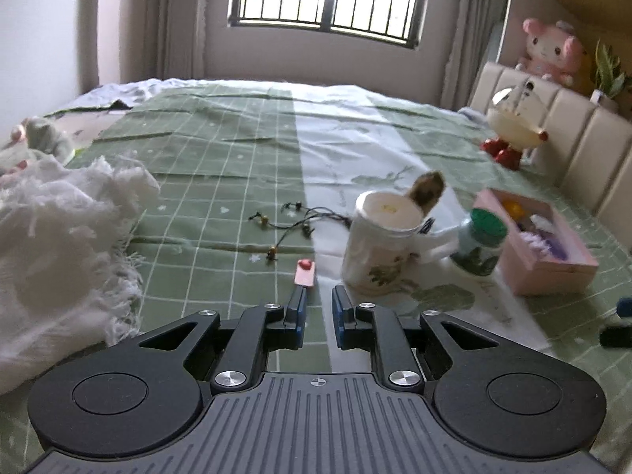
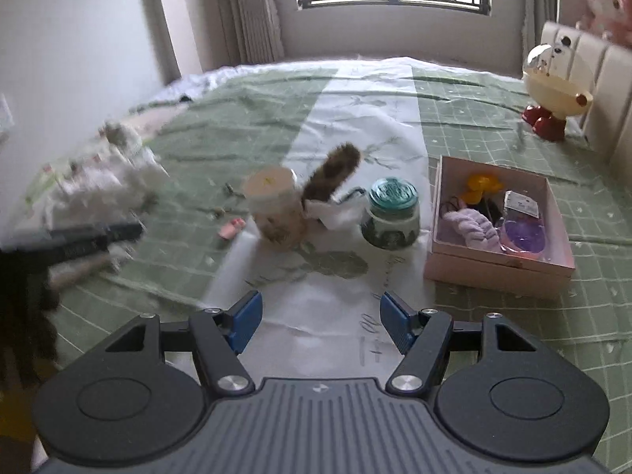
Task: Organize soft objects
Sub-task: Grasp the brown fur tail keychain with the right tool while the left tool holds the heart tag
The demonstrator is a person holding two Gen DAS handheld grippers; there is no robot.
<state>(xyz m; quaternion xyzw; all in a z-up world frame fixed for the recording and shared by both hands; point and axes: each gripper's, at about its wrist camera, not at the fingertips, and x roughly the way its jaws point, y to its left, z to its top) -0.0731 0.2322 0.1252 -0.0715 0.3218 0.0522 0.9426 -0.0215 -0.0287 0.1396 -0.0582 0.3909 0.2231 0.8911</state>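
Both grippers hover empty over the bed (image 1: 237, 166): left gripper (image 1: 318, 308) nearly closed, right gripper (image 2: 318, 318) spread, ready for the white scarf (image 1: 59, 229); pink box (image 2: 501, 252) awaits items.

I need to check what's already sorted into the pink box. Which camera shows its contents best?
The right wrist view: it looks down into the pink box, showing a lilac fluffy item, something orange and a purple piece. The left wrist view sees the box from the side, so its near wall hides most of the contents.
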